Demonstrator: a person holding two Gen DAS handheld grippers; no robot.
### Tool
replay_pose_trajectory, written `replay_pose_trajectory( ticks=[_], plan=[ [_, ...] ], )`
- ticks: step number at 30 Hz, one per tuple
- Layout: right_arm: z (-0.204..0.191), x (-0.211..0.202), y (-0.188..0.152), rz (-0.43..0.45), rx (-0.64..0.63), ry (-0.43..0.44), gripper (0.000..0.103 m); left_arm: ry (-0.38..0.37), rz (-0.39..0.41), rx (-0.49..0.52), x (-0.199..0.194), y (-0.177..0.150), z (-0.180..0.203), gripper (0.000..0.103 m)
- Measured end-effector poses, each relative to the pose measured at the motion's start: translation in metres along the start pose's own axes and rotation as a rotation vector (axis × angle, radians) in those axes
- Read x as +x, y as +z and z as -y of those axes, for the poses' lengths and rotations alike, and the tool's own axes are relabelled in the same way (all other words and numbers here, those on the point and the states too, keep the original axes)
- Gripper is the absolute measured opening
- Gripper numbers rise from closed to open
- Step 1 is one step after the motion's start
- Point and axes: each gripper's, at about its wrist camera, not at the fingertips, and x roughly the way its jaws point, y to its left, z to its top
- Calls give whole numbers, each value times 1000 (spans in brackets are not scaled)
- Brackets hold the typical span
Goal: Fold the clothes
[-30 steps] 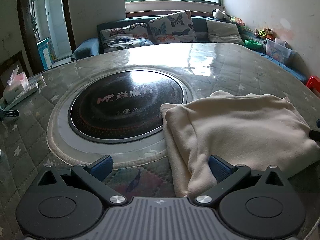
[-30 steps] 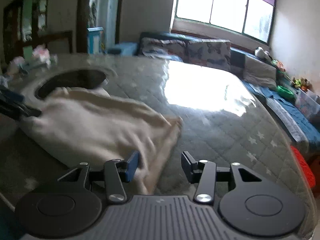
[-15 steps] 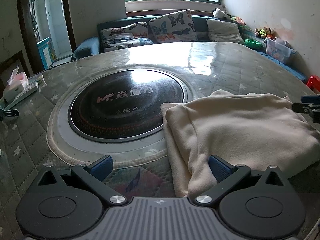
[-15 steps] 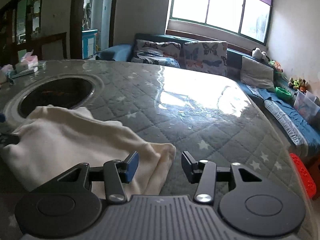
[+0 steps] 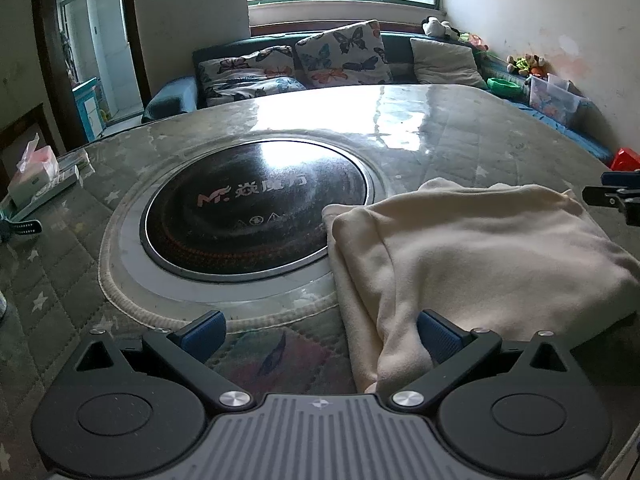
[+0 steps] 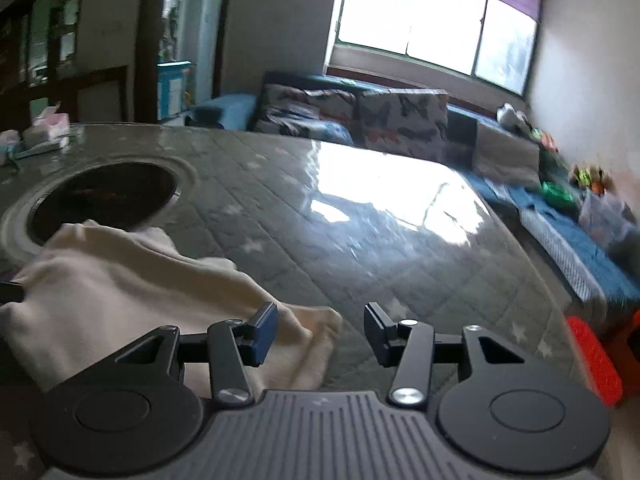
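The cream garment (image 5: pixel 480 248) lies folded into a thick pad on the quilted table (image 5: pixel 460 140), just beside the round black cooktop (image 5: pixel 256 204) at that cooktop's 4 o'clock. It looks soft and fleecy, light, and limp: it should sag and slide over its own layers when lifted, so it is best taken at a corner or along a doubled edge, pinching all layers together.

In the left wrist view the left gripper (image 5: pixel 320 334) has its fingers wide apart, clamped on nothing. The garment's near folded corner sits at about 3 o'clock between them, close against the right-hand pad (image 5: pixel 438 336); whether it actually touches is hard to say.

In the right wrist view the right gripper (image 6: pixel 322 330) also stands partly spread with nothing pinched. The garment's loose corner (image 6: pixel 316 320) lies below and between the fingers, toward 8 o'clock, passing behind the left-hand pad (image 6: pixel 264 332). This view is blurred, so contact is uncertain.
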Motion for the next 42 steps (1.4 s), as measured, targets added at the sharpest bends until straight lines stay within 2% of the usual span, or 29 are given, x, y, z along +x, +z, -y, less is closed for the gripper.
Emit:
replay_pose_trajectory(
  ticks=[7,14,20,29,35,38,40,42],
  plan=[
    [-32,-22,7,44,-70,103,49,-7,9,-27,-7,-4,-6,103],
    [-71,-31,8,48,-165,206,50,-26,-10,-72,-4,-5,-13,103],
    [-98,-37,9,37,-232,289,49,-1,2,-108,-13,5,-27,103],
    [-161,-43,3,34,-434,428,47,-8,-26,-289,-14,23,-57,103],
    [-205,-38,1,36,-556,480,47,-49,-39,-325,-12,28,-54,103],
    [-218,-32,-3,22,-593,466,46,-81,-48,-358,-9,29,-54,103],
    [-221,-26,-4,7,-591,443,41,-98,-54,-373,-6,29,-52,103],
    [-220,-24,-5,5,-584,427,31,-111,-66,-390,-2,28,-51,103]
  ],
)
